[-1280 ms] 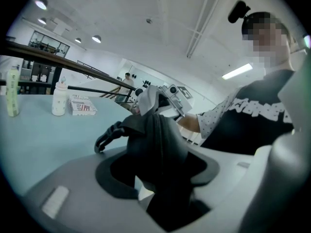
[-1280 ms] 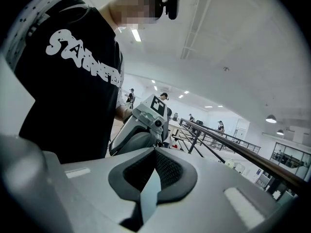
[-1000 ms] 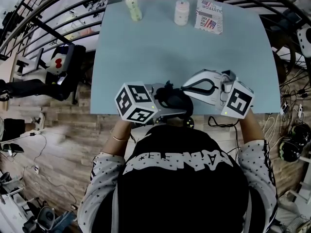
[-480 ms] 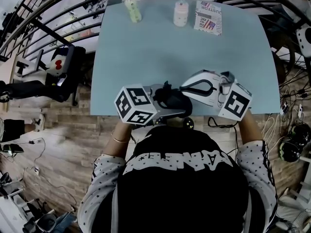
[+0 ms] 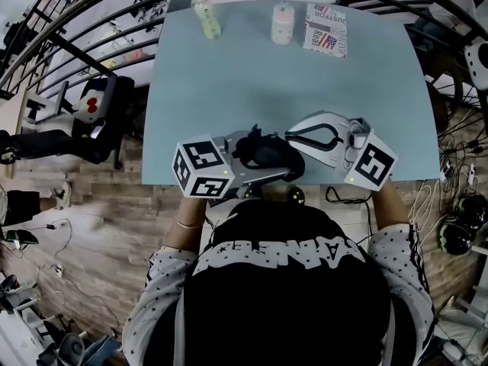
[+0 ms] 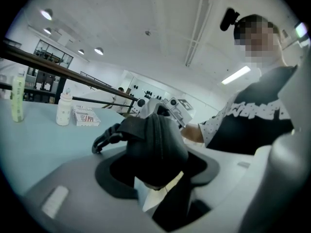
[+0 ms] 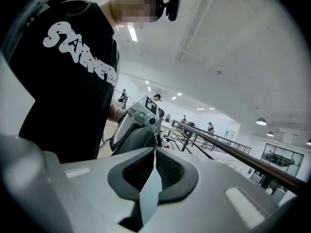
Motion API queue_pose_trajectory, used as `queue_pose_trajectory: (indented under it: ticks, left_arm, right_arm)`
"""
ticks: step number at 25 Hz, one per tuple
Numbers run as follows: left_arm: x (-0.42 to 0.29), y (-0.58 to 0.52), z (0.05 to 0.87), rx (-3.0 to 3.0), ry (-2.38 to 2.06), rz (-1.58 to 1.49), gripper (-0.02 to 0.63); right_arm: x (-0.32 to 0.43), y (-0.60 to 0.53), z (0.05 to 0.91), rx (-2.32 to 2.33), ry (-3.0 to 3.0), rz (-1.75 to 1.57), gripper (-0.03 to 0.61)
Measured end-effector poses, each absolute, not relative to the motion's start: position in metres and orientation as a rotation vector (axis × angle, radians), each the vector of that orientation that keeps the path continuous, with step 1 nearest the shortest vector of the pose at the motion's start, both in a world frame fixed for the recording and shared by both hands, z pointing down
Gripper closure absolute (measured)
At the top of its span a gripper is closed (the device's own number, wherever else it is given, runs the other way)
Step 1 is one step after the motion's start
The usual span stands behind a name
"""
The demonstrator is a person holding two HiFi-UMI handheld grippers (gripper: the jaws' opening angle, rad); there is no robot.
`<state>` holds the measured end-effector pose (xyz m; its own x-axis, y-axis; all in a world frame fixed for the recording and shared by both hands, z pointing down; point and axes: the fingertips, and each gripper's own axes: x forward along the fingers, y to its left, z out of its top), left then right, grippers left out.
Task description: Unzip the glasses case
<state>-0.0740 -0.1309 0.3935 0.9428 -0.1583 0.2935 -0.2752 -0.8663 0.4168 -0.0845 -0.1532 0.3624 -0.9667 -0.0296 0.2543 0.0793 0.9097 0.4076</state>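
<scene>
The black glasses case point(image 5: 267, 149) hangs just above the table's near edge, with my left gripper point(image 5: 263, 162) shut on it. In the left gripper view the case point(image 6: 155, 140) stands on end between the grey fingers point(image 6: 73, 178), its zipper line facing the camera and a black strap point(image 6: 104, 139) hanging to the left. My right gripper point(image 5: 292, 136) meets the case's top from the right. In the right gripper view its jaws point(image 7: 156, 147) are almost together, pinching a small dark zipper pull at the tips. They have just parted a hair. The rest of the case is hidden there.
At the far edge of the pale blue table point(image 5: 229, 82) stand a green bottle point(image 5: 207, 14), a white bottle point(image 5: 284, 21) and a printed box point(image 5: 326, 29). A black railing point(image 5: 91, 10) curves round the table. Cables point(image 5: 347, 197) lie on the floor nearby.
My left gripper's marker cube has swung a little left and toward the person, turning the case slightly. The right gripper has stayed almost in place at the case's top.
</scene>
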Motion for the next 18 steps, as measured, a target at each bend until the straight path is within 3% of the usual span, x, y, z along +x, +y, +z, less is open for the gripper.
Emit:
queue_pose_trajectory:
  ticks: [18]
  left_arm:
    - [-0.130,-0.178,0.354,2.655,-0.825,0.088,0.614]
  right_arm:
    - [-0.060,-0.196,0.334,0.642,-3.092,-0.200,0.574]
